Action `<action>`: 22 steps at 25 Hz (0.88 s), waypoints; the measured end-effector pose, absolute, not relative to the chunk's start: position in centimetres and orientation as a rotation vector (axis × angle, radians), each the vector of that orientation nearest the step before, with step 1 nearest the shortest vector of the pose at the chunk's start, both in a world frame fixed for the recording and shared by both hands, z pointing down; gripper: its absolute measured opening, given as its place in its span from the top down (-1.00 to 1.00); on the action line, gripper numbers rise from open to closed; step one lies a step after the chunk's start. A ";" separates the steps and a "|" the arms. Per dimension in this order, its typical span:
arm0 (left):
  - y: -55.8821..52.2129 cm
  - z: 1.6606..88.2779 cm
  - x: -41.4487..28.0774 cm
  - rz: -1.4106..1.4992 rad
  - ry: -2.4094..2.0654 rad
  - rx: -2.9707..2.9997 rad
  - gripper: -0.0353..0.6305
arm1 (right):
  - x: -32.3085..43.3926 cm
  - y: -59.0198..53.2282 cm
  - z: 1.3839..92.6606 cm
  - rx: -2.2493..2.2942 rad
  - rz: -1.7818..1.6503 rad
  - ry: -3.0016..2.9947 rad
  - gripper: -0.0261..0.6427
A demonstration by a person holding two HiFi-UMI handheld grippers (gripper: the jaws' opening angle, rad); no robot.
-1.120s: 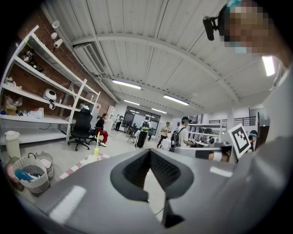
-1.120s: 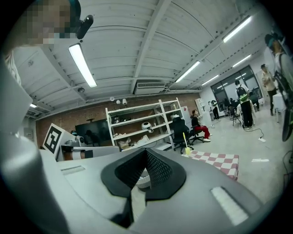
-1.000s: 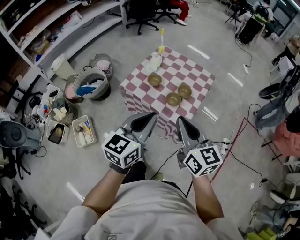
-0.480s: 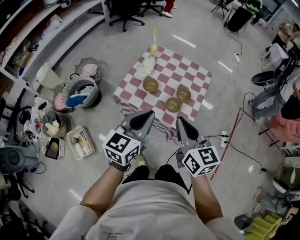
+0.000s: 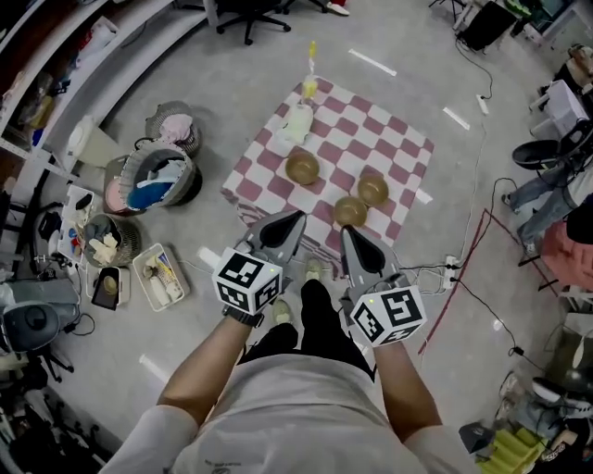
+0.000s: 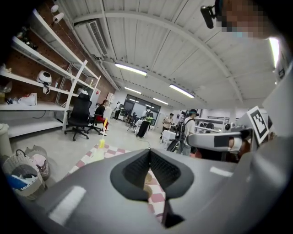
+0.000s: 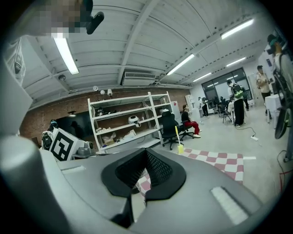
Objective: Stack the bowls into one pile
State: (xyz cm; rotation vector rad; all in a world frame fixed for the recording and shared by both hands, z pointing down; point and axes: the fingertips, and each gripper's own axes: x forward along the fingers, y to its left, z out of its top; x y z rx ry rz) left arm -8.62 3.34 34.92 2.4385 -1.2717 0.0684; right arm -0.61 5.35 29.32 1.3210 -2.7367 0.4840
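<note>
Three tan bowls stand apart on a low table under a pink-and-white checked cloth [image 5: 394, 139]: one at the left [image 5: 302, 167], one at the right [image 5: 373, 190], one nearest me [image 5: 350, 211]. My left gripper [image 5: 296, 216] and right gripper [image 5: 348, 232] are held side by side in front of the table's near edge, short of the bowls. Both are shut with nothing between the jaws. In the left gripper view a bowl [image 6: 147, 178] and the cloth [image 6: 155, 199] show just below the shut jaws [image 6: 149, 151]. The right gripper view shows its jaws [image 7: 146, 151] shut, with the cloth [image 7: 219, 160] beyond.
A yellow bottle [image 5: 309, 86] and a white object [image 5: 298, 120] stand at the table's far corner. Baskets [image 5: 159, 176] and trays [image 5: 159, 276] lie on the floor to the left. Cables [image 5: 463, 278] run to the right. An office chair [image 5: 248, 14] stands beyond.
The person has stepped forward, so the table and bowls sit closer to the grippers. Both grippers stay shut and side by side.
</note>
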 end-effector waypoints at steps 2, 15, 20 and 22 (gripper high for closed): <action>1.2 36.5 -9.1 0.084 -1.304 2.397 0.88 | -1.1 3.3 30.2 1.285 0.490 -2.745 0.89; -10.0 47.0 -11.7 0.187 -1.472 2.121 0.88 | -4.1 -8.6 36.6 0.977 0.461 -2.757 0.89; -12.8 52.0 -12.9 0.191 -1.488 2.026 0.87 | -4.6 -11.8 39.8 0.961 0.425 -2.733 0.89; -13.3 54.3 -13.5 0.193 -1.496 1.980 0.87 | -4.9 -12.4 41.1 0.958 0.429 -2.725 0.89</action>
